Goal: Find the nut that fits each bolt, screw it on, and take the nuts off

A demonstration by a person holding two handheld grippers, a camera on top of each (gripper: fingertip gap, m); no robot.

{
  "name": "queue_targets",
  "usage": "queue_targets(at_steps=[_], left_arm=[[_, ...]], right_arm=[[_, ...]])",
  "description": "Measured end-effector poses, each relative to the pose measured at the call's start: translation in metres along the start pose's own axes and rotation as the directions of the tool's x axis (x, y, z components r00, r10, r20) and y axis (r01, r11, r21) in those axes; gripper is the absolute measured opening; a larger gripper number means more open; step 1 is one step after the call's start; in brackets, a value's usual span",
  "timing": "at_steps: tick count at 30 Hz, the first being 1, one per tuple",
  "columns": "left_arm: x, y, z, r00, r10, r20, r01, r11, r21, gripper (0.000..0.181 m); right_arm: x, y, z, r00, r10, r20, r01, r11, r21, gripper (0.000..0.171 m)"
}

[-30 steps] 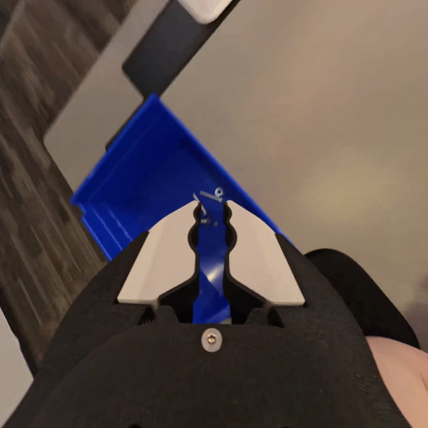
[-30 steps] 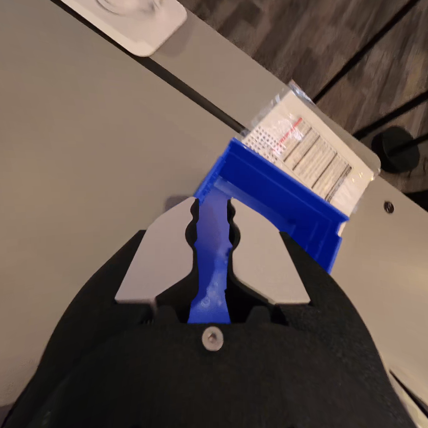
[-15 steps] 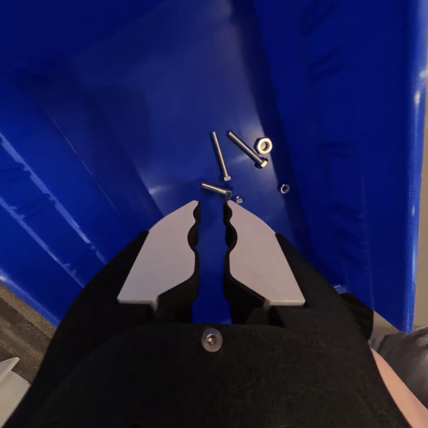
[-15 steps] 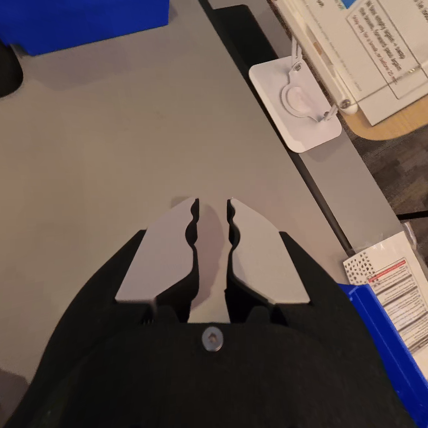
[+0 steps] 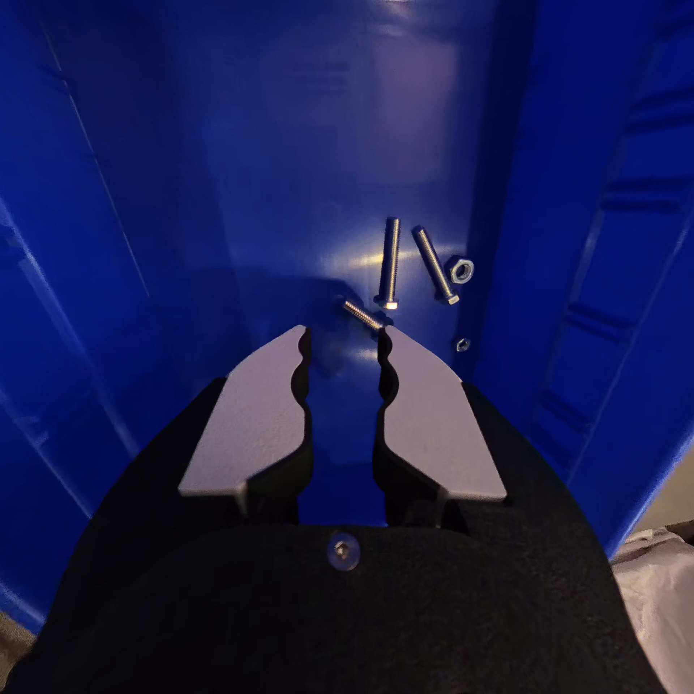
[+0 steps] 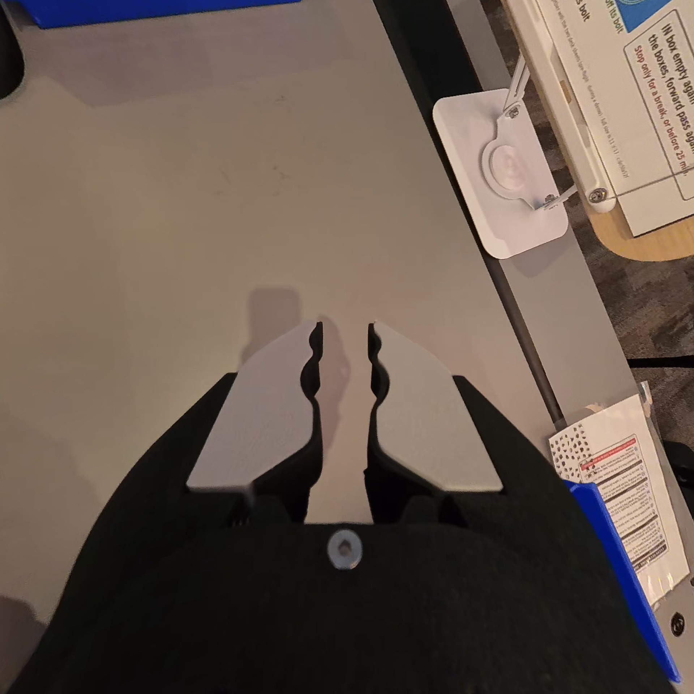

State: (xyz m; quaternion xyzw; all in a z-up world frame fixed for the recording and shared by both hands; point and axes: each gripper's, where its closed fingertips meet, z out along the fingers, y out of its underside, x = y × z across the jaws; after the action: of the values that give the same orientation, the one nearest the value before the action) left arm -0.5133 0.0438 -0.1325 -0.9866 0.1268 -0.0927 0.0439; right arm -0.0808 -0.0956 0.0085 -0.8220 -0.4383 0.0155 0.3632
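In the left wrist view I look down into a blue bin (image 5: 225, 187). On its floor lie two long bolts (image 5: 389, 263) (image 5: 433, 264), a short bolt (image 5: 361, 316), a large nut (image 5: 461, 271) and a small nut (image 5: 462, 344). My left gripper (image 5: 343, 330) is open and empty, with its right fingertip (image 5: 388, 334) at the short bolt's head end. My right gripper (image 6: 344, 326) is open and empty, just above the bare beige table (image 6: 150, 225).
A white stand base (image 6: 499, 172) holding a printed sign (image 6: 619, 94) sits past the table's dark edge strip on the right. A second blue bin (image 6: 616, 563) with a clear bag (image 6: 612, 488) beside it lies at the lower right. Another blue bin's edge (image 6: 150, 11) shows at the top left. One gripper's finger ends stand about 50 centimetres off the other's. My left gripper is the nearer one to the large nut (image 5: 461, 271): about 6 centimetres, against 40 centimetres.
My left gripper has gone from above the table down into the blue bin, close to the bolts, with its jaws a little wider. My right gripper swung away from a blue bin to bare table.
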Motion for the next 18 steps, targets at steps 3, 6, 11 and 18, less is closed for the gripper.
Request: queue_targets(at_steps=[3,6,11,18], left_arm=[[0.002,0.002,0.006,1.0,-0.012,-0.003,0.011,0.999,-0.031,0.035],[0.006,0.0,0.011,0.999,-0.029,-0.016,0.028,0.998,-0.049,0.035],[0.009,-0.002,0.012,1.0,-0.022,-0.004,0.021,0.998,-0.053,0.034],[0.01,-0.001,0.011,1.0,-0.011,-0.007,0.011,0.998,-0.062,0.031]], right_arm=[[0.005,0.002,-0.003,1.0,0.013,-0.01,-0.013,1.0,0.009,0.022],[0.01,0.005,-0.005,1.0,0.018,-0.022,-0.018,1.0,0.008,0.022],[0.013,0.009,-0.005,0.999,0.008,-0.04,-0.008,1.0,-0.009,0.022],[0.014,0.011,-0.004,0.998,-0.024,-0.061,0.022,0.999,-0.028,0.022]])
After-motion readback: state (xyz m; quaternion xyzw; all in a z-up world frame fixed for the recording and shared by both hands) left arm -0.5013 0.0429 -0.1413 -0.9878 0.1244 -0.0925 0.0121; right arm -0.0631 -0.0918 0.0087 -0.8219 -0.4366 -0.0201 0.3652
